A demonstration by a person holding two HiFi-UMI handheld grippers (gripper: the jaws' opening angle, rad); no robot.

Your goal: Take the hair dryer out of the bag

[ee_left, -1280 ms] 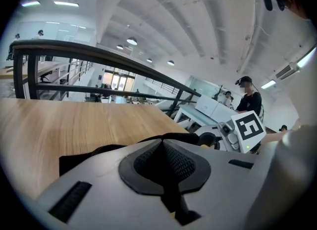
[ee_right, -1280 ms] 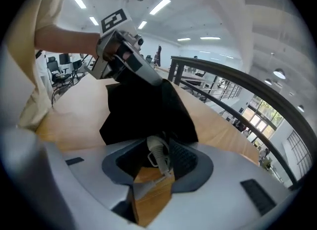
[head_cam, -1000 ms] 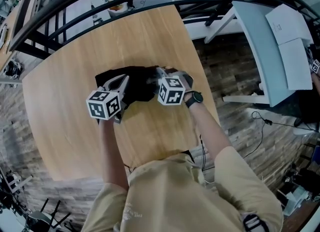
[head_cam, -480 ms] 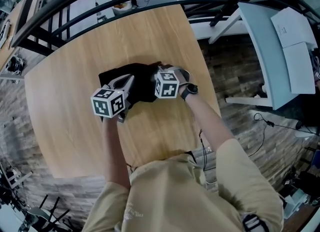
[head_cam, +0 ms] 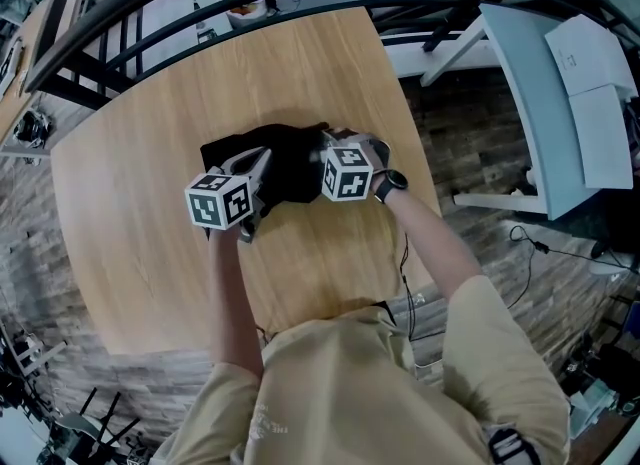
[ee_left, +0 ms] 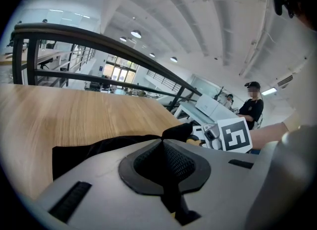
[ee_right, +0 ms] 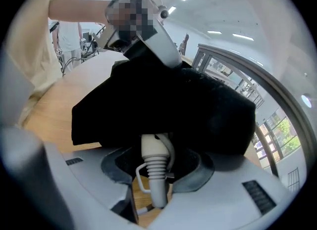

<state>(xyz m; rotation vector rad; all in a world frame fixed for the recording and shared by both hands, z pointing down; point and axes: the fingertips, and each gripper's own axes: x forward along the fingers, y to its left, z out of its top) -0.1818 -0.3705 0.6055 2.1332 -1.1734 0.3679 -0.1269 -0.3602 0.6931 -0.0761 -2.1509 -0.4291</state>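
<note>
While the black bag (head_cam: 285, 158) is lying on the wooden bench (head_cam: 140, 253), both grippers are engaging it from the near side. The left gripper (head_cam: 260, 158) is sitting at the bag's left part. In the left gripper view its jaws are pressing together on a fold of the black fabric (ee_left: 89, 150). The right gripper (head_cam: 328, 140) is sitting at the bag's right end. In the right gripper view it (ee_right: 158, 174) is clenching the hair dryer (ee_right: 151, 147) by its white ribbed cord end, which is sticking out from under the bag's edge (ee_right: 163, 100). A loop of white cord is showing beside that end. The rest of the hair dryer is lying hidden inside the bag.
</note>
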